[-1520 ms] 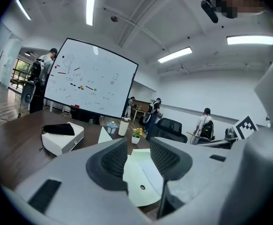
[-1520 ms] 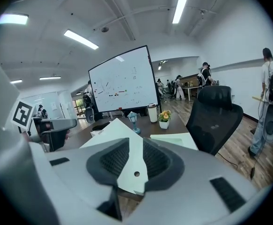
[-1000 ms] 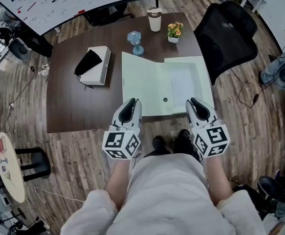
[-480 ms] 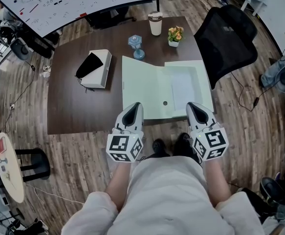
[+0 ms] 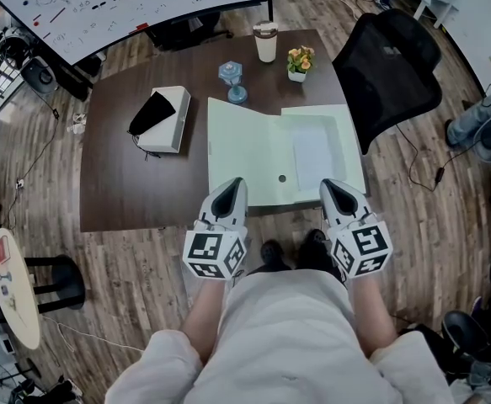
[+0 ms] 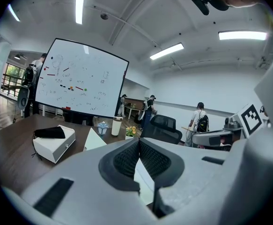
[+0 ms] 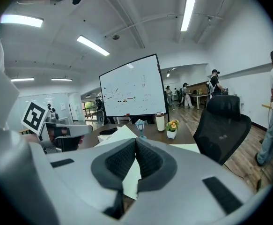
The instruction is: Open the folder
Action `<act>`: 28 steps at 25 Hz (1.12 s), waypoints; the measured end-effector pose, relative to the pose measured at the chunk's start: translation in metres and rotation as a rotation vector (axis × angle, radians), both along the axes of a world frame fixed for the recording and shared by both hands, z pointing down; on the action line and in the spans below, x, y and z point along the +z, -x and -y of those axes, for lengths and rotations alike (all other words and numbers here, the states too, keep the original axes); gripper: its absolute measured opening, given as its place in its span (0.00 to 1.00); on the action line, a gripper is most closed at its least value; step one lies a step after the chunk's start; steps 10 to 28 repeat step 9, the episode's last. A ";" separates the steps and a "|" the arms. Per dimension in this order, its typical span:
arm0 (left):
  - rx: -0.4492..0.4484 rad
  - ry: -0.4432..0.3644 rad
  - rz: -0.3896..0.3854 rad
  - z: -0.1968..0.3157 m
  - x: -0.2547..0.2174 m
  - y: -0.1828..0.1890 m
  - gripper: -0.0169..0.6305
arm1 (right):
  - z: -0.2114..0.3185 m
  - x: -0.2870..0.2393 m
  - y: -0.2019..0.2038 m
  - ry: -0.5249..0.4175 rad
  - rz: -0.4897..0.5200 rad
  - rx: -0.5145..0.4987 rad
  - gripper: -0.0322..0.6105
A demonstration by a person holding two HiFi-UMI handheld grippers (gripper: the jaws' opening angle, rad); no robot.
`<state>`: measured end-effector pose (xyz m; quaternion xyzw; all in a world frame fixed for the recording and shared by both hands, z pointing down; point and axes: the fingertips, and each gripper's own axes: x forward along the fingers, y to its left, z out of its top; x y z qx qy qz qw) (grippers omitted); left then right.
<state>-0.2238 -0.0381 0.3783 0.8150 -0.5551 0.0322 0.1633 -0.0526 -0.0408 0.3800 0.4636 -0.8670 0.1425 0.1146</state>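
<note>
A pale green folder [image 5: 262, 154] lies open on the dark brown table [image 5: 127, 183], its cover swung out to the left and its inner tray to the right. In the left gripper view the cover [image 6: 95, 139] shows as a pale triangle. In the right gripper view the cover [image 7: 120, 134] lies just beyond the jaws. My left gripper [image 5: 232, 183] hovers at the folder's near edge, shut, with nothing held. My right gripper [image 5: 329, 185] hovers at the near right corner, also shut and empty. Their ribbed pads meet in both gripper views, left [image 6: 138, 142] and right [image 7: 135, 142].
A white box with a black pouch on it [image 5: 162, 116] sits left of the folder. A blue glass ornament [image 5: 232, 78], a lidded cup [image 5: 265, 42] and a small flower pot [image 5: 298, 61] stand at the back. A black office chair [image 5: 388, 57] is at right, a whiteboard [image 5: 127, 2] behind.
Both grippers' jaws have closed from slightly open to shut. The hands stay by the table's near edge, and the folder lies open as before.
</note>
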 end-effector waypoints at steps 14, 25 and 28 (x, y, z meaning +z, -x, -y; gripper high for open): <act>0.006 -0.006 0.000 0.001 -0.003 -0.004 0.03 | 0.000 -0.003 -0.002 -0.009 -0.005 -0.002 0.06; 0.006 -0.006 0.000 0.001 -0.003 -0.004 0.03 | 0.000 -0.003 -0.002 -0.009 -0.005 -0.002 0.06; 0.006 -0.006 0.000 0.001 -0.003 -0.004 0.03 | 0.000 -0.003 -0.002 -0.009 -0.005 -0.002 0.06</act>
